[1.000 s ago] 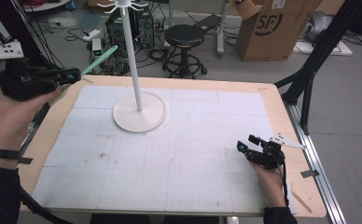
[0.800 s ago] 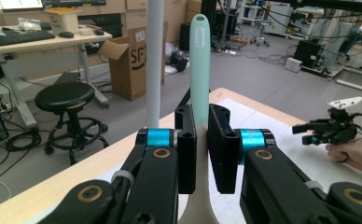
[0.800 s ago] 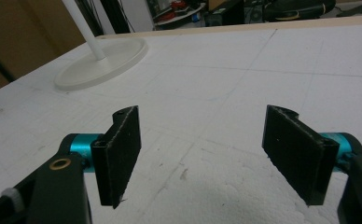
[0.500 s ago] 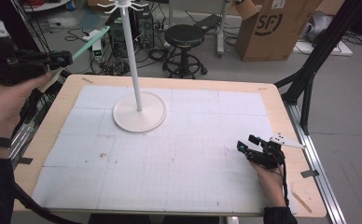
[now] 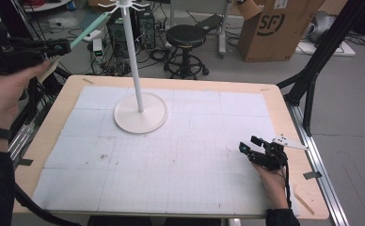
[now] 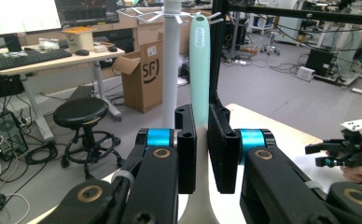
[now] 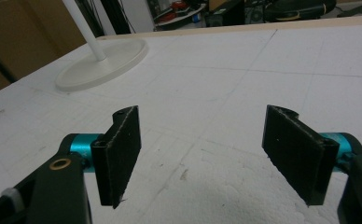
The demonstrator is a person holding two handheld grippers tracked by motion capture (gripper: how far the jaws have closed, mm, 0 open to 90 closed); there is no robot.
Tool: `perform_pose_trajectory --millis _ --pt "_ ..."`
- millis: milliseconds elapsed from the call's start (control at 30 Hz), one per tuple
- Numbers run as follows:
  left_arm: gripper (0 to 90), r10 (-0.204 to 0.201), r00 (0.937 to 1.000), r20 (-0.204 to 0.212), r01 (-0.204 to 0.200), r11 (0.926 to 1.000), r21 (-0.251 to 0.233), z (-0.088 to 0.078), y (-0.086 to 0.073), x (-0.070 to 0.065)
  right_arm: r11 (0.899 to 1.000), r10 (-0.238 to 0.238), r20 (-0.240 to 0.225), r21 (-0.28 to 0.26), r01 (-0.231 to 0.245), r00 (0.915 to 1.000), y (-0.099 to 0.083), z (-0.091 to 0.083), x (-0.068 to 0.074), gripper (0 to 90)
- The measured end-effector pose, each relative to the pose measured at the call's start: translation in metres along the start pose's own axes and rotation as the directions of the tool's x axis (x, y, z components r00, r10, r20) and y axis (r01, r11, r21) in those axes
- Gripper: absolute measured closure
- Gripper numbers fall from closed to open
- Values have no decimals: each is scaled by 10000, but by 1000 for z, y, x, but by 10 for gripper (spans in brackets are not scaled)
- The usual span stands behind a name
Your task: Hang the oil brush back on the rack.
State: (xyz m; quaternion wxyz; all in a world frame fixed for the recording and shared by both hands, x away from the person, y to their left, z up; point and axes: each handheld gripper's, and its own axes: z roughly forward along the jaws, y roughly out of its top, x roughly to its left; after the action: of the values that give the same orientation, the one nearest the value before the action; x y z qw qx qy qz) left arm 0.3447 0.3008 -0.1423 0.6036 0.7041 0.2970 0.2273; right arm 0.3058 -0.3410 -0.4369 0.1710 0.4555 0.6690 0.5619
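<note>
The left tongs (image 6: 201, 154) are clamped on a long mint-green stick (image 6: 199, 70), held up off the desk's (image 5: 284, 117) far-left corner, at about ten o'clock in the high view. In the left gripper view the stick rises just beside the pole of the white stand (image 5: 140, 112), whose round base sits on the desk at eleven o'clock. The right tongs (image 7: 207, 156) rest open and empty at four o'clock.

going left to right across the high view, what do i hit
left gripper clamped on the mint-green handle → white rack stand → black stool → cardboard box beyond the table; right gripper, jaws open, sits low on the table under the box's span.
</note>
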Motion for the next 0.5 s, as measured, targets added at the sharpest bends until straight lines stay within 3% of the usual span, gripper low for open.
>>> perform_pose_trajectory --millis 233,500 --pt "822 -99 9999 -98 98 9999 -64 4 0 2 10000 3 -8 -54 -3 10000 0 0 0 272" --pt "822 100 9997 -212 -99 9999 48 10 -1 0 10000 -2 -24 -73 2 10000 1 -1 0 272"
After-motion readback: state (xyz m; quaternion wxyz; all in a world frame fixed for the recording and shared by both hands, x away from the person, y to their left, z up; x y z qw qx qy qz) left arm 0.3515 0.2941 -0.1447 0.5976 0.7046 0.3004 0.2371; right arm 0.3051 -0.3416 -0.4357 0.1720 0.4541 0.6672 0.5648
